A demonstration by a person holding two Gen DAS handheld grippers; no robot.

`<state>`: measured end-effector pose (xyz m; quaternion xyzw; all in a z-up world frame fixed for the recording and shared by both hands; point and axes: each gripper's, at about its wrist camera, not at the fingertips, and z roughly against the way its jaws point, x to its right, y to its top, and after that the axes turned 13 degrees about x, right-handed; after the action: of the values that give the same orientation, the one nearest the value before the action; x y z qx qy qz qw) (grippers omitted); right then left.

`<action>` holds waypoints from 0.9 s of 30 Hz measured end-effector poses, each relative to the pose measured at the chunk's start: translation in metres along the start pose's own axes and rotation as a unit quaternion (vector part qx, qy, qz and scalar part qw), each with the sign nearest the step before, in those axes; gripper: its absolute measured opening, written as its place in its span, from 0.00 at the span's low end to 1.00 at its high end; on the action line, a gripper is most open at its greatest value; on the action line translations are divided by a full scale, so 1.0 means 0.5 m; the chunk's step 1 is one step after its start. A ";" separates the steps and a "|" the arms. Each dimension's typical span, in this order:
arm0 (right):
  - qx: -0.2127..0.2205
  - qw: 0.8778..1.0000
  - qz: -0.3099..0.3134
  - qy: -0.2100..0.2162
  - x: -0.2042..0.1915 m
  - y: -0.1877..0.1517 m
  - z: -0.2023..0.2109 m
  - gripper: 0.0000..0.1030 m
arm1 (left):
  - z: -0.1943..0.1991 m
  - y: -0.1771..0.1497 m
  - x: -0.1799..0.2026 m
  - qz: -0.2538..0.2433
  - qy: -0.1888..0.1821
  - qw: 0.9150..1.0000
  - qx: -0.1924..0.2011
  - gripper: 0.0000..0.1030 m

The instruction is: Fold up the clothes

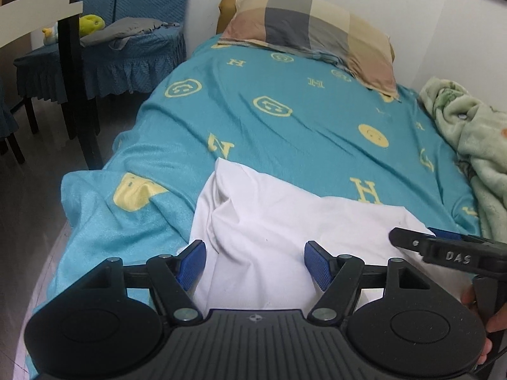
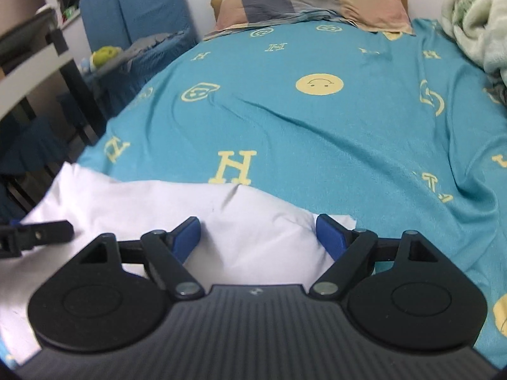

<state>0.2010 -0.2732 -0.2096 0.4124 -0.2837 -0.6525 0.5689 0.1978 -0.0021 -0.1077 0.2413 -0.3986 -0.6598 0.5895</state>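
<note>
A white garment lies rumpled at the near end of the bed on a teal blanket with yellow letters and smiley faces. My left gripper is open, its blue pads wide apart just over the garment's near left part. My right gripper is open over the garment's right near corner. The right gripper also shows at the right edge of the left wrist view. The left gripper's finger shows at the left edge of the right wrist view.
A plaid pillow lies at the head of the bed against the white wall. A pale green fleece blanket is heaped along the bed's right side. A blue-covered chair and a dark wooden chair frame stand left of the bed.
</note>
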 end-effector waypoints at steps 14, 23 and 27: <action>-0.001 1.000 -0.008 0.001 -0.034 0.017 0.112 0.79 | 0.109 -0.002 0.030 -0.024 -0.015 0.999 0.023 0.68; -0.026 1.000 0.010 -0.008 -0.049 -0.019 0.095 0.79 | 0.098 -0.027 0.046 -0.043 -0.017 0.999 0.002 0.68; -0.028 1.000 0.013 -0.006 -0.052 -0.031 0.084 0.80 | 0.084 -0.040 0.033 -0.034 -0.014 0.999 -0.011 0.68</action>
<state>0.1572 -0.2489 -0.1962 0.3886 -0.2742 -0.6552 0.5869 0.1499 -0.0083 -0.0979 0.2390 -0.3910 -0.6871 0.5639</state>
